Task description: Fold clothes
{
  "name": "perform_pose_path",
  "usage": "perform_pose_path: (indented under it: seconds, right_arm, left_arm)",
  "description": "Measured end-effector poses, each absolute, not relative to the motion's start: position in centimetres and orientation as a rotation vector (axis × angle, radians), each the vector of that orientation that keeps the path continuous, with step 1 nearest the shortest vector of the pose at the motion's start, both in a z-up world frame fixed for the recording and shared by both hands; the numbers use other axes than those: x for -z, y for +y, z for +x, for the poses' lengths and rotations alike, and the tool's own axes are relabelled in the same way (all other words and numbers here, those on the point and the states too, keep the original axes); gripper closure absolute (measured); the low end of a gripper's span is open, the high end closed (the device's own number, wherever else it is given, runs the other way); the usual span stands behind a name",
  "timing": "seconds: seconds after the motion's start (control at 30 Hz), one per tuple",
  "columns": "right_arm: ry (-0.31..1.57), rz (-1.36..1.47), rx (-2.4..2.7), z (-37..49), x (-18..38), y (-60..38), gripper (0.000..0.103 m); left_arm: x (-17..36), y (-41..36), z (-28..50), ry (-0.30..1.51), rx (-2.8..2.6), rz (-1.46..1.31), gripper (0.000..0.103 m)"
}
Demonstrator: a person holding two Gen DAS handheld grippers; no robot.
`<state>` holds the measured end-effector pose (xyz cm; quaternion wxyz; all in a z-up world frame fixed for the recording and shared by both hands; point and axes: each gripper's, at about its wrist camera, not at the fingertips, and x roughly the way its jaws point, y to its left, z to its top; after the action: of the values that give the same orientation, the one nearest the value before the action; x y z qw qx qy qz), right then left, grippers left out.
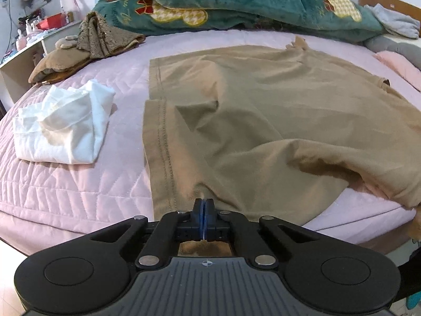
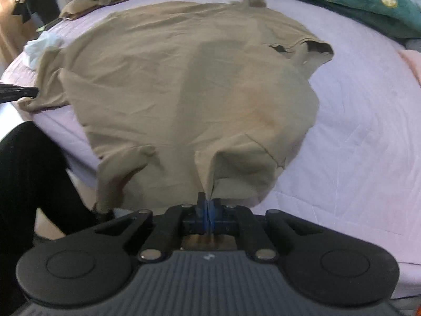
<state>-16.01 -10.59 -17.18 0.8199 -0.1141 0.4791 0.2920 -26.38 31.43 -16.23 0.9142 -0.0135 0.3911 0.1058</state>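
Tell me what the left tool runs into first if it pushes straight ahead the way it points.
The left tool is already shut on the tan shirt, so going straight on it meets more of that shirt, probably the raised fold mid-cloth; depth is unclear.

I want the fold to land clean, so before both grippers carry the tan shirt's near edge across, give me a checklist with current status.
1. Left gripper shut on the tan shirt near its hem: ok.
2. Right gripper shut on the shirt's near edge: ok.
3. Shirt lying flat: not ok, creases and a bunched far sleeve.
4. Folded white garment apart from the shirt: ok.
5. Green blanket beyond the shirt's far edge, not touching: ok.
6. How many layers each gripper has pinched: cannot tell.
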Motion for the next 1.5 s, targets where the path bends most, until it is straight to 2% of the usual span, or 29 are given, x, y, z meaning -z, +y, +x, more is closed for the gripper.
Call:
perform_pose_path:
  seconds: [0.3, 0.5, 0.57, 0.63, 0.7, 0.73, 0.77, 0.8, 0.83, 0.9, 1.13, 1.2, 1.5]
  right_arm:
    - [1.068, -0.204, -0.673, -16.4, 12.0, -12.3, 0.100]
    - [1.196, -0.174, -0.627, -16.9, 15.6, -13.5, 0.098]
    - [1.204, -0.156, -0.611, -17.0, 16.0, -13.4, 0.096]
    - [1.183, -0.170, -0.619, -17.0, 15.4, -13.0, 0.085]
    - [1.139, -0.176, -0.611, -16.9, 14.5, -12.7, 0.063]
    - [1.103, -0.169, -0.603, -16.7, 13.8, -12.8, 0.058]
    - [1.068, -0.154, -0.596, -16.5, 13.1, -12.7, 0.049]
    - [1.035, -0.131, -0.588, -16.2, 12.5, -12.6, 0.041]
    - [0.998, -0.101, -0.583, -15.9, 11.9, -12.5, 0.037]
    - [0.950, -0.039, -0.574, -15.1, 11.4, -12.1, 0.028]
    - [0.917, 0.020, -0.576, -14.6, 12.3, -8.4, 0.022]
    - [0.926, -0.013, -0.582, -15.6, 12.8, -8.5, 0.016]
    - [1.023, -0.055, -0.537, -17.7, 14.9, -12.1, 0.012]
  left_arm:
    - [12.9, 33.9, -28.2, 0.781, -0.244, -0.032, 0.102]
    - [14.6, 33.7, -29.6, 0.878, -0.213, -0.005, 0.101]
    - [14.6, 33.2, -30.0, 0.888, -0.229, 0.018, 0.091]
    - [13.9, 33.2, -30.5, 0.870, -0.244, 0.023, 0.091]
    - [12.6, 33.0, -30.7, 0.839, -0.270, 0.036, 0.090]
    - [11.7, 32.6, -30.5, 0.820, -0.286, 0.032, 0.087]
    - [10.9, 32.1, -30.1, 0.800, -0.303, 0.022, 0.085]
    - [10.0, 31.6, -29.7, 0.779, -0.319, 0.012, 0.073]
    - [9.1, 31.2, -29.3, 0.758, -0.335, 0.001, 0.051]
    - [7.5, 30.1, -28.3, 0.723, -0.361, -0.022, 0.032]
    - [8.7, 24.5, -24.0, 0.752, -0.301, -0.008, 0.032]
    - [9.6, 23.7, -24.4, 0.777, -0.277, -0.003, 0.032]
    - [12.1, 26.5, -28.4, 0.860, -0.362, 0.045, 0.032]
